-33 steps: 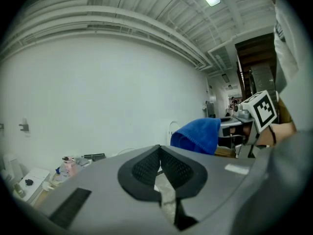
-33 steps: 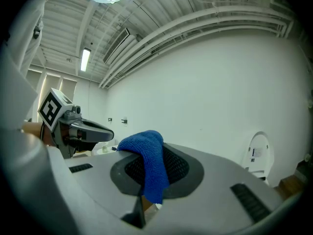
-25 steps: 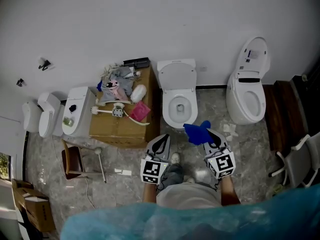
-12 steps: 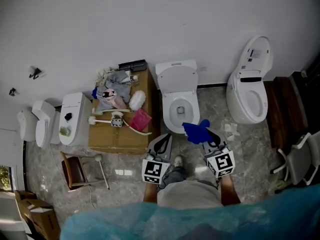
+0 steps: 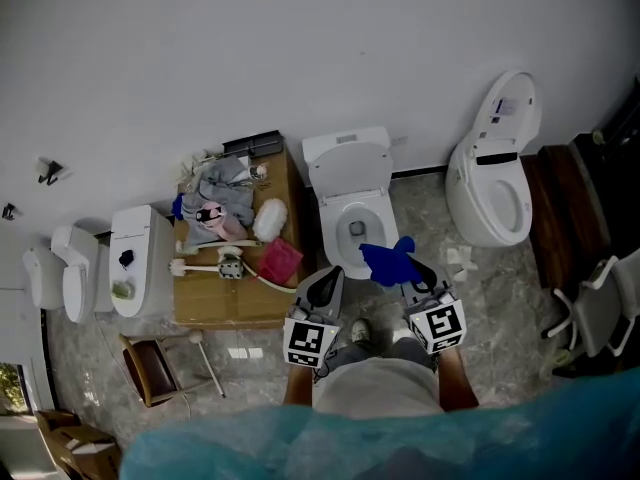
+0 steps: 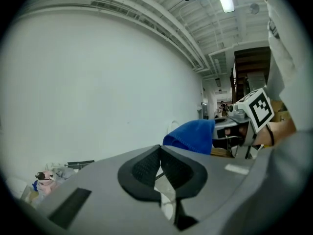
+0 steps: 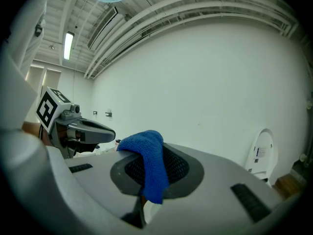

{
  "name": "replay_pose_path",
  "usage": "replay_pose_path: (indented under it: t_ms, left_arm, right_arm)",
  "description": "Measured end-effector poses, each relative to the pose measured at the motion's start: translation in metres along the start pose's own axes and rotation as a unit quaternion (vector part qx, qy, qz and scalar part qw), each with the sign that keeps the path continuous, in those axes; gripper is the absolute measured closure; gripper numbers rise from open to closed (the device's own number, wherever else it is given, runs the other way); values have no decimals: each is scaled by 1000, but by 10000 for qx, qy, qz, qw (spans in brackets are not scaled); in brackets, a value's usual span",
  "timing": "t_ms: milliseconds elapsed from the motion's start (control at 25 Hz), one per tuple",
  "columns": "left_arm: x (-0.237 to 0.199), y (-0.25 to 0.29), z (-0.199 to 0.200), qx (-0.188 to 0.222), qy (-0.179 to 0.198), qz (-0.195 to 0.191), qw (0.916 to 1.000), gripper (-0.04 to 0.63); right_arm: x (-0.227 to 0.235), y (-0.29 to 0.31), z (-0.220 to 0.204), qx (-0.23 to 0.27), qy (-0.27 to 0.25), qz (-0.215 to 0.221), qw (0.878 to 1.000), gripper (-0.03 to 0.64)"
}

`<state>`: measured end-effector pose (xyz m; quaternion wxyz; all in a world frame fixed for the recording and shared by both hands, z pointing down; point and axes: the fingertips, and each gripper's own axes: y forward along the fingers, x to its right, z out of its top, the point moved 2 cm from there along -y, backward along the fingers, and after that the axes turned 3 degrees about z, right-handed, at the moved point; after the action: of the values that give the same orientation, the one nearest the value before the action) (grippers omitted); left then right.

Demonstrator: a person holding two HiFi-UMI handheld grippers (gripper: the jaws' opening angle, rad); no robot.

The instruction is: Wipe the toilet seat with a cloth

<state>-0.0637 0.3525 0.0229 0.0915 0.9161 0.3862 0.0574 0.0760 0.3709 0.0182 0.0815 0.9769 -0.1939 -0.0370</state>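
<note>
The middle toilet stands open, its lid raised against the wall and the white seat ring showing. A blue cloth hangs over the bowl's front right rim, and my right gripper is shut on it. In the right gripper view the cloth drapes over the closed jaws of that gripper. My left gripper is shut and empty, just short of the bowl's front left. The left gripper view shows its tips pressed together, with the blue cloth beyond them.
A cardboard box left of the toilet carries rags, a toilet brush and a pink item. A second toilet stands to the right. White fixtures and a chair are at left, another chair at right.
Both grippers have come closer to the middle toilet; the blue cloth now reaches the bowl's front rim. The whole scene has slid left in the head view.
</note>
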Motion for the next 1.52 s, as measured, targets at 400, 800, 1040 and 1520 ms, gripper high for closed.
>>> replay_pose_path:
  t_ms: [400,800,1040,1520]
  left_arm:
    - [-35,48,-6,-4,-83,-200,9998,584]
    - [-68,105,-15,-120,-218,-85,9997,584]
    - [-89,150,-35,-317,-452,19,9985,584]
    - [-113,239,-105,-1018,-750,357,9913,584]
  right_arm:
    - [23,45,-4,-144,-18,-153,9998,597]
    - [57,103,-15,-315,58,95,9994,597]
    - [84,149,-39,-561,154,443,9973,597]
    - [128,233,-118,-1138,393,1438,9823,597]
